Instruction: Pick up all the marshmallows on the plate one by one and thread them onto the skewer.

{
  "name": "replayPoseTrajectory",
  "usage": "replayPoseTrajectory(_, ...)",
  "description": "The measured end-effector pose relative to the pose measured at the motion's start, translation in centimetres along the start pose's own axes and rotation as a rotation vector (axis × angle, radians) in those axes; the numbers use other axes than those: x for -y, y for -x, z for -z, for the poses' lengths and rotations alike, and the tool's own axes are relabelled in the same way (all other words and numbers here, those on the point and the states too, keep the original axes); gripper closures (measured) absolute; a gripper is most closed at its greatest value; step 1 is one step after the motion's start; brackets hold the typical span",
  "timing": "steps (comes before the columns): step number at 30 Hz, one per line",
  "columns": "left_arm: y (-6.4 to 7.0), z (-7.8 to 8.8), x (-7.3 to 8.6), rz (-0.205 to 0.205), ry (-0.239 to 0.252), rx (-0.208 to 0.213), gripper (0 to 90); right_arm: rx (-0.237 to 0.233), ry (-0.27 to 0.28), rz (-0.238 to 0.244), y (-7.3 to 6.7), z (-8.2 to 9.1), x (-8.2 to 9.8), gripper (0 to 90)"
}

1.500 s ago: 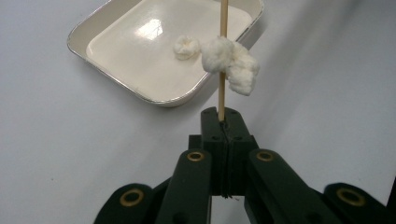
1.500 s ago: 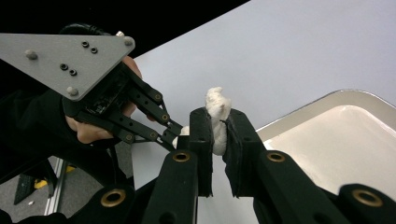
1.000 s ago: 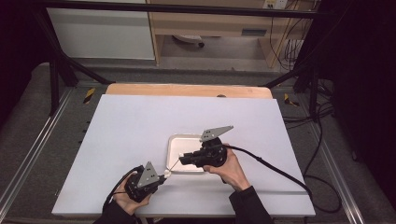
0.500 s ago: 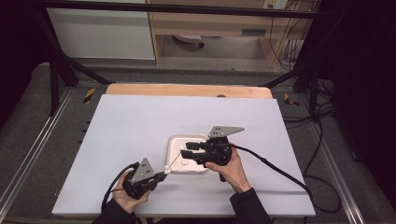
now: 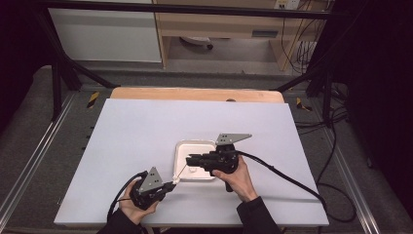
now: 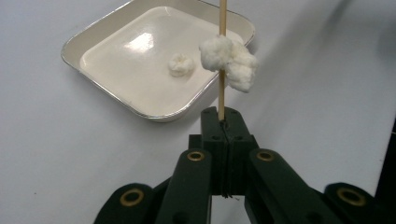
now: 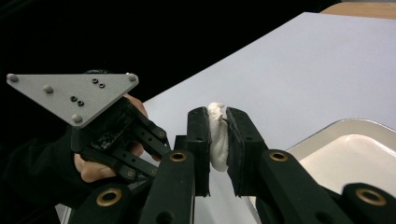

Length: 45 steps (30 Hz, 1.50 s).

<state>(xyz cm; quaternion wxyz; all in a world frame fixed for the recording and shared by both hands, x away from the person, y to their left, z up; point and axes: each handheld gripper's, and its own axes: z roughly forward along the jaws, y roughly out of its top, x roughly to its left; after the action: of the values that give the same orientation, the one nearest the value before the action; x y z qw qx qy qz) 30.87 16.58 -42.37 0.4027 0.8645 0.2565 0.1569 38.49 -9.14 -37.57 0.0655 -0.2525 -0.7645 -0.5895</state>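
White table (image 5: 146, 131), tray (image 5: 181, 151) beside claws

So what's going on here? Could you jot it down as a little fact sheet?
Work: threading white lumps onto a stick
Left claw: shut on stick, which points up toward the tray
On stick: lump already threaded
Right claw: shut on another soft white piece, jaws just closing on it
Tray: white, one piece left inside
Table: white
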Motion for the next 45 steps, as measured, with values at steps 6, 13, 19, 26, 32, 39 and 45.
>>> replayPoseTrajectory(6,0.29,-0.36,-0.45,-0.021,-0.032,-0.027,89.1,-0.006,-0.040,0.031,-0.57,-0.15,-0.30,81.6)
replayPoseTrajectory(13,0.09,-0.21,-0.40,0.005,-0.031,-0.031,89.2,0.019,-0.076,0.036,-0.54,-0.22,-0.26,81.9)
replayPoseTrajectory(19,0.21,-0.09,-0.40,0.010,-0.014,-0.034,89.1,0.011,-0.061,0.037,-0.59,-0.36,-0.15,82.0)
replayPoseTrajectory(26,0.30,-0.17,-0.41,0.027,-0.007,-0.019,89.2,0.007,-0.046,0.037,-0.61,-0.54,0.03,82.2)
replayPoseTrajectory(32,0.26,-0.10,-0.45,0.042,0.009,-0.021,89.2,0.007,-0.046,0.042,-0.67,-0.53,0.04,82.3)
replayPoseTrajectory(39,0.20,-0.06,-0.44,0.052,0.014,-0.029,89.2,0.003,-0.039,0.042,-0.70,-0.78,0.25,82.5)
replayPoseTrajectory(45,0.23,-0.04,-0.54,0.054,0.014,-0.024,89.1,-0.002,-0.035,0.044,-0.70,-0.92,0.37,82.5)
